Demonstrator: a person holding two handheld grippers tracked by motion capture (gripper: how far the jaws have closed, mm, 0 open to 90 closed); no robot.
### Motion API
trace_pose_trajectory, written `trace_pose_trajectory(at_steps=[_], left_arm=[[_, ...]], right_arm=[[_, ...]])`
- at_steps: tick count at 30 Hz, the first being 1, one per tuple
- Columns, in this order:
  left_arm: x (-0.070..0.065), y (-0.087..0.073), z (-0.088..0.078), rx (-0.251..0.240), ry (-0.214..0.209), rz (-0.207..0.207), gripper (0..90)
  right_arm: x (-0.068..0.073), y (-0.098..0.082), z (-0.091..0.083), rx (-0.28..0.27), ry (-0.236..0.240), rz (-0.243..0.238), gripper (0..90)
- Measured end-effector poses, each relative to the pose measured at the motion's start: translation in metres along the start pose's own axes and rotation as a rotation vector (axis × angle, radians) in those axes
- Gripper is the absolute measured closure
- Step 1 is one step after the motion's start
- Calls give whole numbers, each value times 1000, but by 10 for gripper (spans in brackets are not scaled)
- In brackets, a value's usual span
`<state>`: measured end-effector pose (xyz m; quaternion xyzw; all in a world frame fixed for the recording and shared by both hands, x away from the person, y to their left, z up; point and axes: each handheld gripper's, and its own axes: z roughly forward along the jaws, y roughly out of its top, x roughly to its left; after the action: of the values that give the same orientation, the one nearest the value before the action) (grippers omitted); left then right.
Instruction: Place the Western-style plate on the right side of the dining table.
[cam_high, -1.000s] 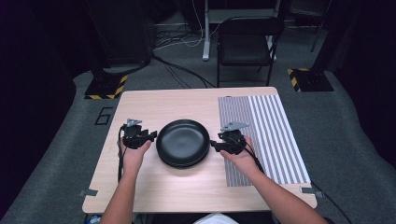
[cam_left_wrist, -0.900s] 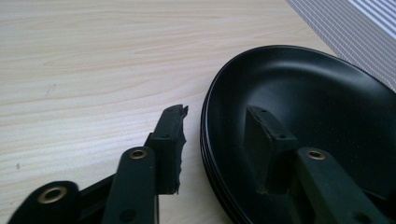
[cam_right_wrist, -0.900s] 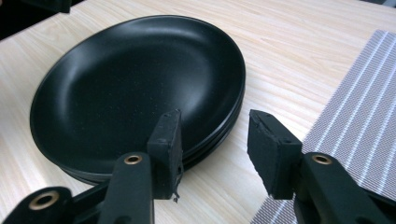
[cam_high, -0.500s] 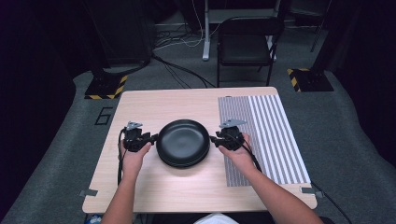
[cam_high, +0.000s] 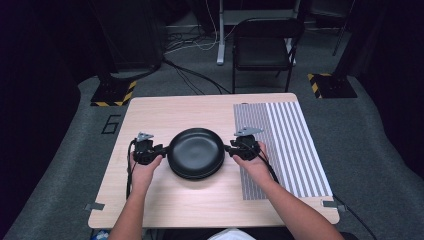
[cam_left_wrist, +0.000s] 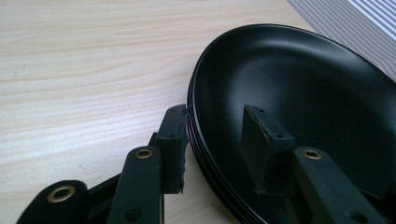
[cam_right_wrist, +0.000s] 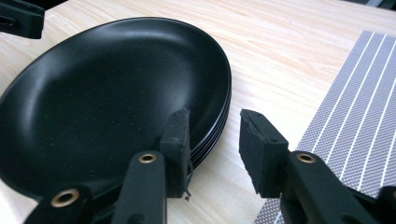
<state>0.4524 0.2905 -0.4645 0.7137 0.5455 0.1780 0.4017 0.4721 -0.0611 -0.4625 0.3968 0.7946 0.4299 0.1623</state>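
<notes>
A stack of black plates sits at the middle of the wooden table. My left gripper is at the stack's left rim and stands open. In the left gripper view one jaw is outside the stacked rims and the other is over the top plate. My right gripper is at the right rim, also open. In the right gripper view its left jaw lies inside the top plate and its right jaw hangs outside over the wood. The left gripper shows beyond the plates.
A grey striped mat covers the table's right part, just right of the plates. Beyond the far edge stand a black folding chair, cables and stand bases with yellow-black tape on the floor.
The left gripper has shifted slightly toward the near side at the rim. The right gripper has nudged a little toward the plates. The stack has not moved.
</notes>
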Motion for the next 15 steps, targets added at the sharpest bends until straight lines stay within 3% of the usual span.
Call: trace_pose_trajectory(at_steps=[5,10,15], left_arm=[[1,-1,3,10,-8,-22,619],[4,-4,7,20,-19,-86,662],[7,-6,8,37,-22,-115,692]], right_arm=[[1,-1,4,17,5,-2,662],[1,-2,10,38,21,19,633],[3,-1,13,43,15,27,605]])
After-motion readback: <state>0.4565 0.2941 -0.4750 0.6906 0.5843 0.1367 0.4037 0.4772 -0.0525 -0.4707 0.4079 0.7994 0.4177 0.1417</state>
